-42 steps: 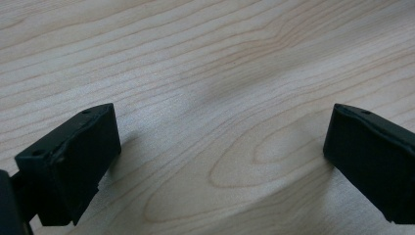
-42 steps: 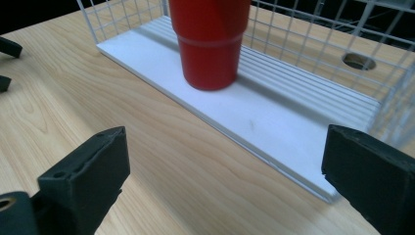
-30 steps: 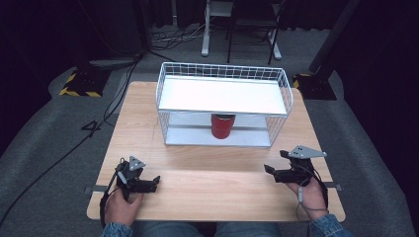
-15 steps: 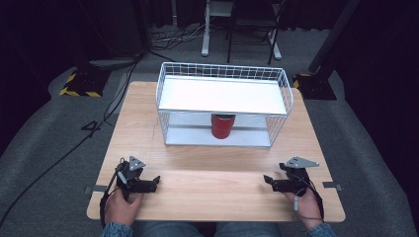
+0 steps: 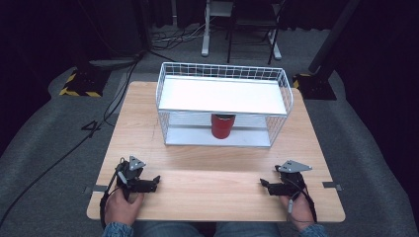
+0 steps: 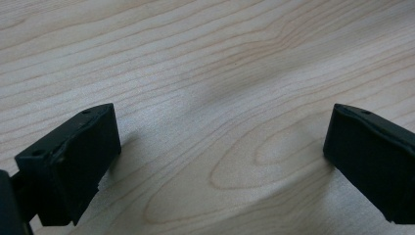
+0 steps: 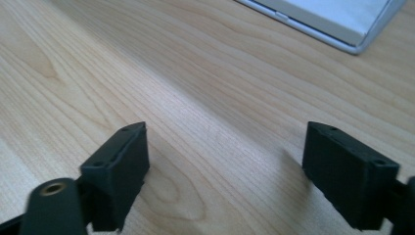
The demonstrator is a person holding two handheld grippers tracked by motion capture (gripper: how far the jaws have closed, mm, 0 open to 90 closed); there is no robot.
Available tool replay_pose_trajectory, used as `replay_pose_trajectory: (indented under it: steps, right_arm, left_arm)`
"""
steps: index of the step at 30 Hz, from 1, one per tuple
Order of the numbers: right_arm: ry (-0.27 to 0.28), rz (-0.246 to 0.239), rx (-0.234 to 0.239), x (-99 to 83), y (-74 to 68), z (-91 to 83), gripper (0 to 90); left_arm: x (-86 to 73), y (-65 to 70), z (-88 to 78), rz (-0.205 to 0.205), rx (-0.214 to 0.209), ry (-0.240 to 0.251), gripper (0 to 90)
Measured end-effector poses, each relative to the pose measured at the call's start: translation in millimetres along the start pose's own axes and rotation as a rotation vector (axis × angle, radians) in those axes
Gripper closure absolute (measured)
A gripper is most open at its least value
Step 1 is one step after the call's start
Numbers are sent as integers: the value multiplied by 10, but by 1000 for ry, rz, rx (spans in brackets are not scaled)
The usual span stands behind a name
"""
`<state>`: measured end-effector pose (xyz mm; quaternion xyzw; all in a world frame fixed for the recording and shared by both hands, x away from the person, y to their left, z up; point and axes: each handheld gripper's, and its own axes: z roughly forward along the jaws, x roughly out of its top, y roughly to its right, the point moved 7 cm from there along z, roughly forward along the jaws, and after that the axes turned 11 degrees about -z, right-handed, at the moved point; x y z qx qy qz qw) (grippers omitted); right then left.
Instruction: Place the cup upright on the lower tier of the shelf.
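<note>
Wood table [image 5: 217,197]: 1 wire rack [image 5: 223,103], 1 red can [image 5: 222,126] inside; 2 claws, left claw [image 5: 154,181] & right claw [image 5: 263,183], both open, empty.

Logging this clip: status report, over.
Left gripper open, empty. Right gripper open, empty. Red can inside wire rack, untouched. Bare table between.

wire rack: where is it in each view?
High view: wire rack stands centre, on the table's far half.
Right gripper view: the wire rack shows its white base corner at top right.
Left gripper view: wood grain between the jaws.
Shared landmark: wooden tabletop.
</note>
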<state>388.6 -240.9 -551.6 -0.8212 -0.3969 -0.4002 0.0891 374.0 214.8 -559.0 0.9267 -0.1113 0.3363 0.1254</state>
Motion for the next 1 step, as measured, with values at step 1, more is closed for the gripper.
replay_pose_trajectory:
  steps: [1]
  right_arm:
    - [6,-16,-4,5,-10,-7,217]
  left_arm:
    - [0,0,0,0,0,0,7]
